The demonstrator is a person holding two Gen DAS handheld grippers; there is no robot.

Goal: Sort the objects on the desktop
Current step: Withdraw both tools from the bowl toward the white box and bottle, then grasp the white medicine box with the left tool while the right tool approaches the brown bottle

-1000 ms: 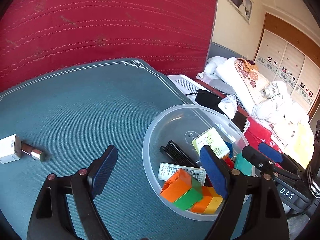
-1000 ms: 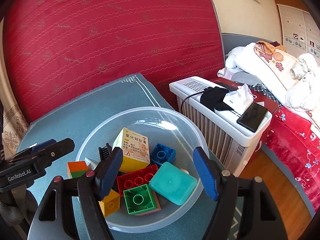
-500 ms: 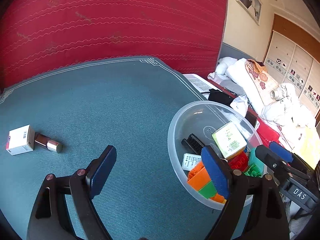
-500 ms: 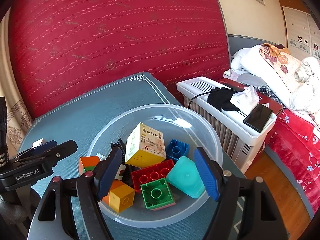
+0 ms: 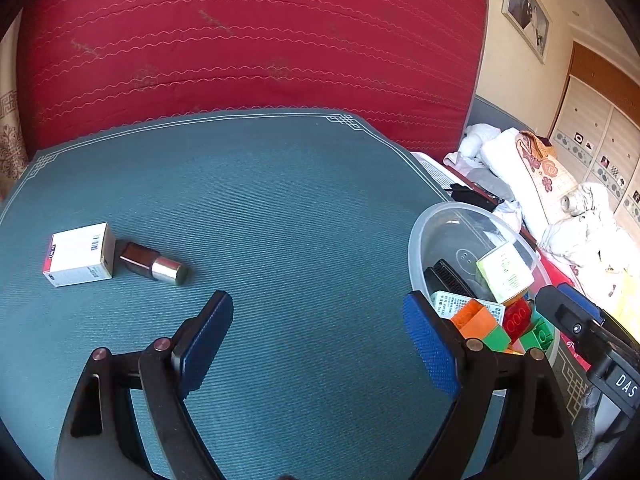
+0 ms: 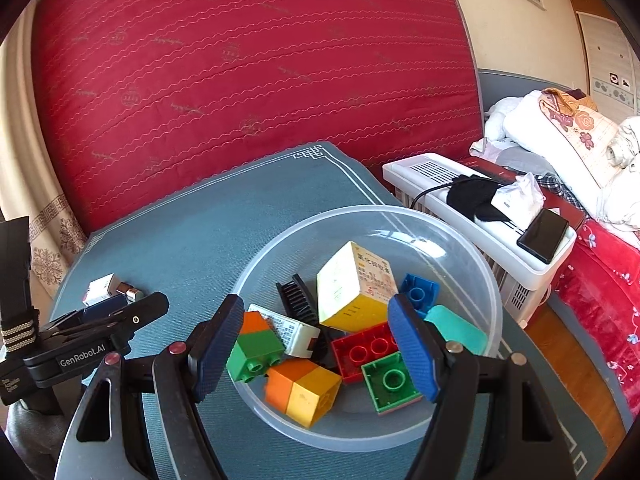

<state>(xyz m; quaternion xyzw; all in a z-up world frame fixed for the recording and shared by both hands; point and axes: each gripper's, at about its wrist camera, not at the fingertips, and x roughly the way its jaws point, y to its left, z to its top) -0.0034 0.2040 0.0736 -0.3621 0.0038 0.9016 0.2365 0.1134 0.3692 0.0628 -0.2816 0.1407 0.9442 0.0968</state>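
A clear plastic bowl (image 6: 460, 240) on the blue mat (image 5: 260, 200) holds several toy bricks, a yellow-white box (image 6: 354, 284), a black comb (image 6: 298, 300) and a teal block (image 6: 456, 330). The bowl also shows at the right in the left wrist view (image 5: 440, 216). A small white box (image 5: 78, 254) and a brown and silver lipstick (image 5: 154, 266) lie on the mat at the left. My left gripper (image 5: 318, 332) is open and empty above the mat. My right gripper (image 6: 316, 344) is open and empty over the bowl's near side.
A red quilted mattress (image 5: 240, 40) stands behind the table. A white heater (image 6: 480, 216) with a phone (image 6: 542, 234) and black cloth on it stands to the right. Bedding (image 5: 540, 184) is piled further right.
The left gripper has swung to the left, away from the bowl, so the white box and lipstick sit nearer its middle. The right gripper has pulled back a little from the bowl.
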